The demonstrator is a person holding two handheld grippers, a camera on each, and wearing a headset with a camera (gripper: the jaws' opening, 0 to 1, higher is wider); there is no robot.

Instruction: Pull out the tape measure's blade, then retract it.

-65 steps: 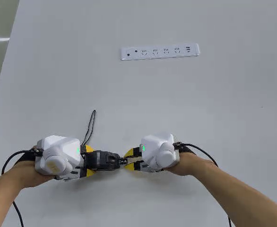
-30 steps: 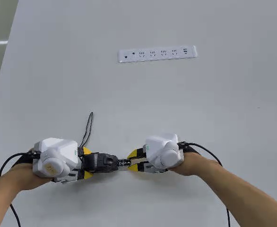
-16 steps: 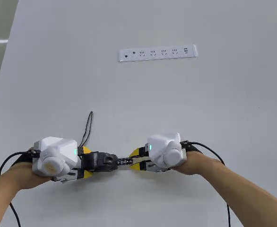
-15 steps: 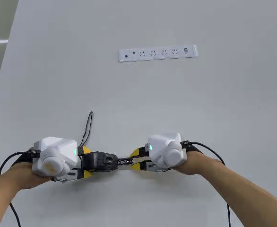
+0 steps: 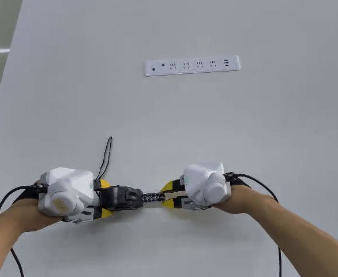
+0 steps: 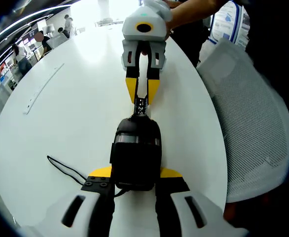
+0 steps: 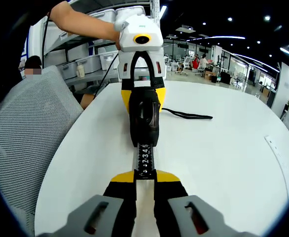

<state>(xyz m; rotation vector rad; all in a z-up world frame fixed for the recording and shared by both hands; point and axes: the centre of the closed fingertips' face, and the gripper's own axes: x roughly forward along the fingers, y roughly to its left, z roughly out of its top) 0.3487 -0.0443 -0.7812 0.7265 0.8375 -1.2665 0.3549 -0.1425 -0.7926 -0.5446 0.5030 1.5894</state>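
step: blade pull-out | left tool (image 5: 106, 198) clamped on tape measure (image 5: 123, 197) | right tool (image 5: 168, 195) pinching blade (image 7: 145, 159) tip, short length showing between tools | advice: pull straight, level with worktop (image 5: 226, 127), brace case

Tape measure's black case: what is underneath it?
Under the tape measure's case is the white table. The left gripper clamps its sides, and the case covers its own underside, so whether it rests on the table or is held just above cannot be told.
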